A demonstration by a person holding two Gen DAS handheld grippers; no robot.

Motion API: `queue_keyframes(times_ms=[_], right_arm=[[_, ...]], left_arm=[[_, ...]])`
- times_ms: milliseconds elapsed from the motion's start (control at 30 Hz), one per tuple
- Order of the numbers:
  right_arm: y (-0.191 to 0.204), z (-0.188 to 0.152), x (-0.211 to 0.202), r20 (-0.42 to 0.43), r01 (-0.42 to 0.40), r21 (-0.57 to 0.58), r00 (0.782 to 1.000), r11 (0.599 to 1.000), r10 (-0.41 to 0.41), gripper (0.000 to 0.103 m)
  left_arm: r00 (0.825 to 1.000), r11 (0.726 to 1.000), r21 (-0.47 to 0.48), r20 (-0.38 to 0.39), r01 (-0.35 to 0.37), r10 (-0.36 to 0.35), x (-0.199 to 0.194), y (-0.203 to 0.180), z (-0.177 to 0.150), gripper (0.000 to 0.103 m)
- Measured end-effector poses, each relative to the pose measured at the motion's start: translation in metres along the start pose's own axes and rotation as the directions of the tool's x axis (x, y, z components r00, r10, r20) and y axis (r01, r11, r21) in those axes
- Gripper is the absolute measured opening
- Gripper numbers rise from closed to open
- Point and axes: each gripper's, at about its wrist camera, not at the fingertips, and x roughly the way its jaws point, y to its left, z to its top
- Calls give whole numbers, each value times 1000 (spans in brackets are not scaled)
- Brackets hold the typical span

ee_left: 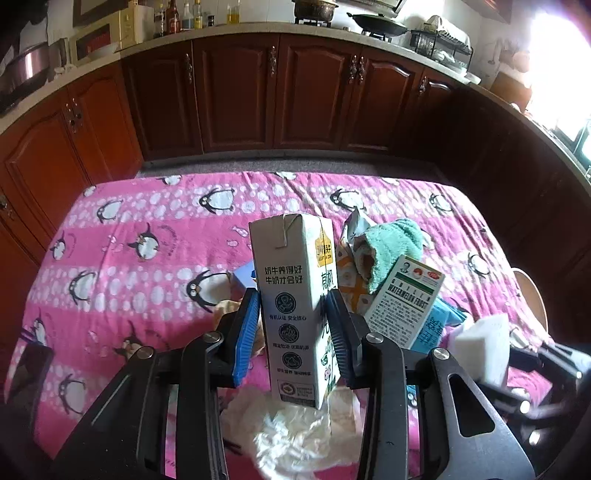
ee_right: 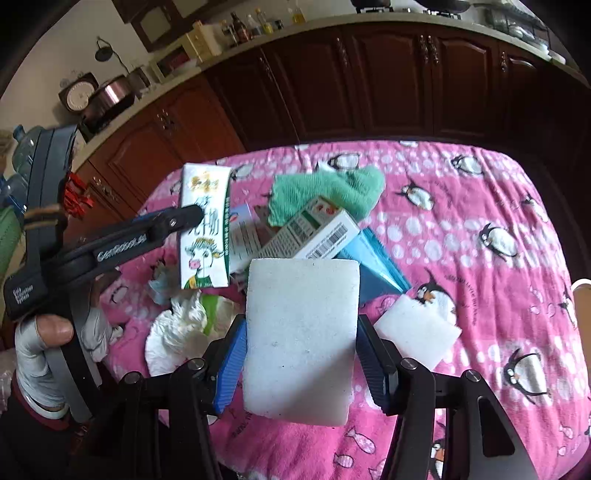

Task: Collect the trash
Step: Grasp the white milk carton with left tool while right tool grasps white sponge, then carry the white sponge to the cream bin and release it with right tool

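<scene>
Two claws are at work, each clamped on one piece of trash. Nearest in the right wrist view, the right claw (ee_right: pixel 301 354) grips a white rectangular foam block (ee_right: pixel 301 339) between its blue ribbed pads, the block held upright above the pink penguin-print cloth (ee_right: pixel 480 192) that covers the worktop. Nearest in the left wrist view, the left claw (ee_left: pixel 293 332) is clenched on a tall white milk carton with printed Chinese text (ee_left: pixel 295 302), which stands upright between the pads, lifted clear of the cloth. One crumpled white tissue (ee_left: pixel 295 432) lies just below the carton. A second white foam block (ee_right: pixel 417 332) rests flat on the cloth just right of the held one. Beyond these sits a pile: one white medicine box with green lettering (ee_left: pixel 402 302) leans tilted on one light blue flat packet (ee_left: pixel 439 325), and one mint-green fluffy cloth (ee_left: pixel 391 251) is draped over the far part of the heap. A gloved hand (ee_right: pixel 48 339) holds the left tool's handle. Farthest off, dark brown wooden cabinets (ee_left: pixel 306 92) run under a pale counter carrying several bottles (ee_left: pixel 184 14) and one wok (ee_left: pixel 376 22).
</scene>
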Motion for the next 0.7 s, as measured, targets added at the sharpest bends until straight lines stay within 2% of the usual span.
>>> queue_keyframes(times_ms=[133,267,433,700], right_arm=[[-6,5,-15,36,-3,12,999,1000,3,55],[-16,8,-27,63,12,28,998,1000,-13,55],[-42,8,-46,93,57,63,994,996,-63,55],[-110,0,-89,146,153,173,973,973,-179,55]], left_arm=[[1000,1000,-4,11,26,-26,-16,0,3,35],[998,998,34,38,58,-59,-34,-18,7,35],[990,987,95,42,132,-136,-46,-54,9,34],[969,951,192,-6,242,-245,-42,-130,10,34]])
